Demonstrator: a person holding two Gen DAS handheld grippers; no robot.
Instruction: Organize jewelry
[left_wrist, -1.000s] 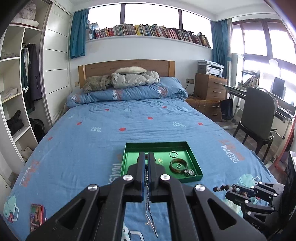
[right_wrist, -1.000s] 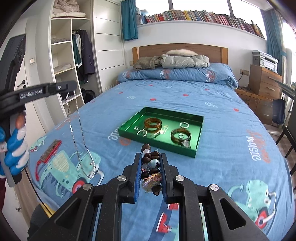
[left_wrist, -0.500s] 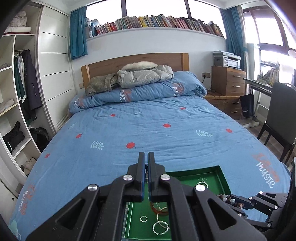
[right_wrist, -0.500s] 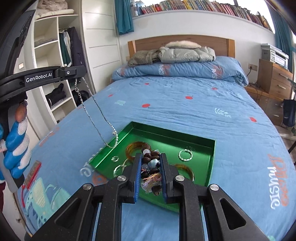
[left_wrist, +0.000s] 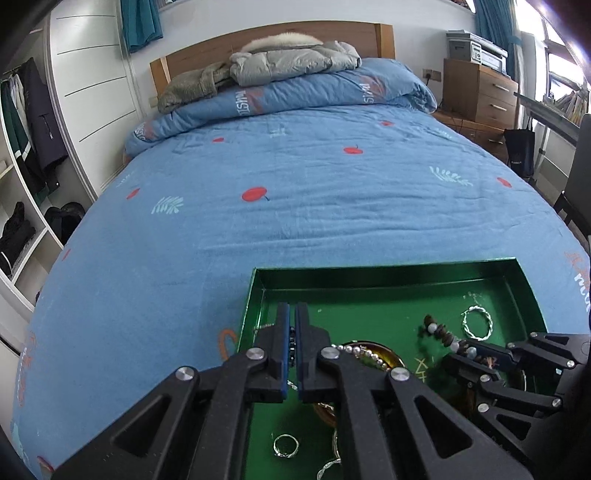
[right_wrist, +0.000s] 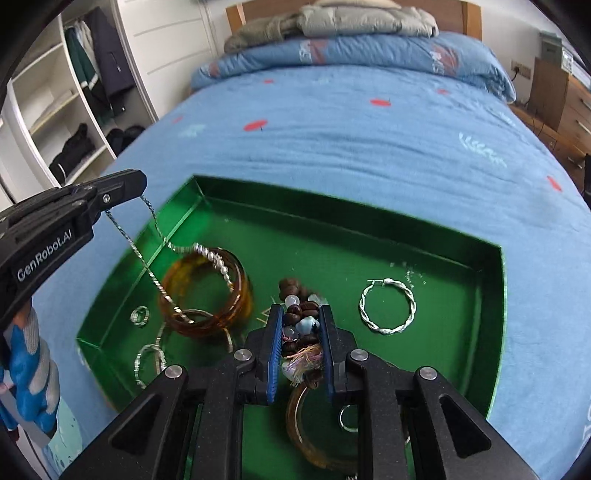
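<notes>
A green tray (right_wrist: 495, 295) (left_wrist: 258, 291) lies on the blue bed. Over its left side my left gripper (left_wrist: 292, 314) (right_wrist: 138, 184) is shut on a silver chain necklace (right_wrist: 147, 266), whose lower end drapes over an amber bangle (right_wrist: 236, 314) in the tray. My right gripper (right_wrist: 298, 314) (left_wrist: 469, 349) hangs above the tray's middle, shut on a brown bead bracelet (right_wrist: 299, 319) (left_wrist: 439, 332) with pale beads and a tassel. A twisted silver hoop (right_wrist: 388, 306) (left_wrist: 476, 323) lies to its right.
Small silver rings (right_wrist: 139, 315) (left_wrist: 285, 445) and a second amber bangle (right_wrist: 303, 432) lie in the tray. Grey jackets (left_wrist: 280, 59) sit at the headboard. An open wardrobe (right_wrist: 74, 110) stands left, wooden drawers (left_wrist: 480, 92) right. A gloved hand (right_wrist: 26, 369) holds the left gripper.
Both grippers moved forward and down from the foot of the bed to over the tray. The hanging chain now rests on the amber bangle. Both grips are unchanged.
</notes>
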